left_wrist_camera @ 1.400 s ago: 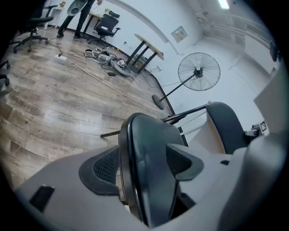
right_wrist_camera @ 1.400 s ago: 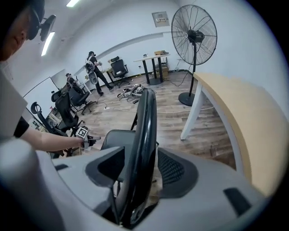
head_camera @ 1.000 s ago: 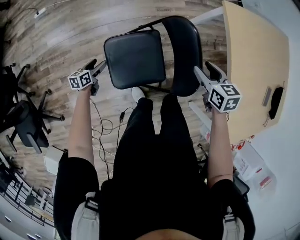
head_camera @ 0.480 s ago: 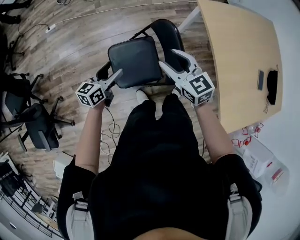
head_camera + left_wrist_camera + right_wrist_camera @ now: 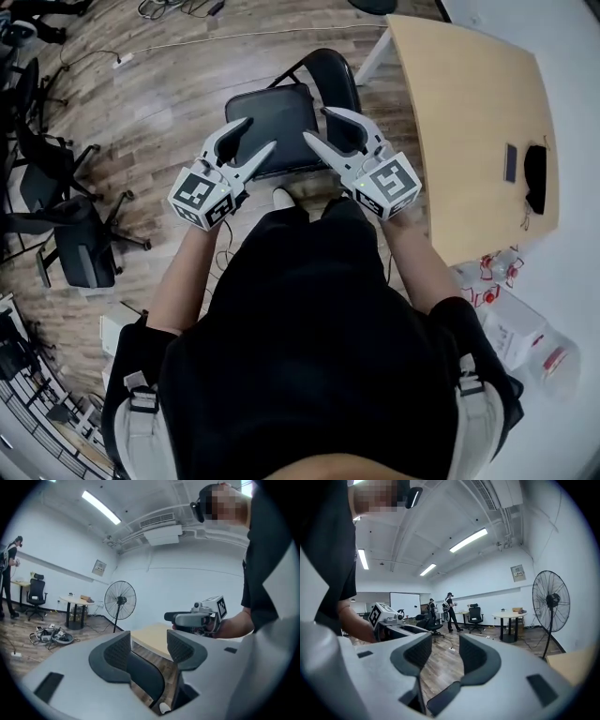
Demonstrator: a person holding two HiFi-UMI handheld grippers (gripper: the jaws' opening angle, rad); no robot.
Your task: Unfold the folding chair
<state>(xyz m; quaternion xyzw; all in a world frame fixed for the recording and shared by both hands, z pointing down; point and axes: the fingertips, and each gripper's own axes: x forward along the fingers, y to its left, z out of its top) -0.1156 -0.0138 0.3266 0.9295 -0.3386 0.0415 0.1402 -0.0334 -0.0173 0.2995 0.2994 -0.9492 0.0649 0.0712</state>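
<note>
The black folding chair (image 5: 273, 120) stands unfolded on the wood floor, seat flat and backrest (image 5: 336, 78) toward the table. Both grippers are held up high above it, level and side by side. My left gripper (image 5: 257, 135) hangs over the seat's left part with its jaws closing and nothing between them. My right gripper (image 5: 320, 126) hangs over the seat's right part, jaws also closing on nothing. In the left gripper view the left gripper (image 5: 149, 651) frames the backrest (image 5: 146, 679) far below. The right gripper (image 5: 443, 654) shows a chair part (image 5: 443, 698) beneath its fingers.
A light wooden table (image 5: 469, 112) stands right of the chair with a dark object (image 5: 535, 178) on it. Office chairs (image 5: 80, 246) and cables lie at the left. A standing fan (image 5: 120, 601) and a round table (image 5: 510, 616) are farther off. Two people (image 5: 449, 605) stand far back.
Both grippers left the chair's sides, rose, and came together above the seat. Their jaws have narrowed a little. The chair stays unfolded.
</note>
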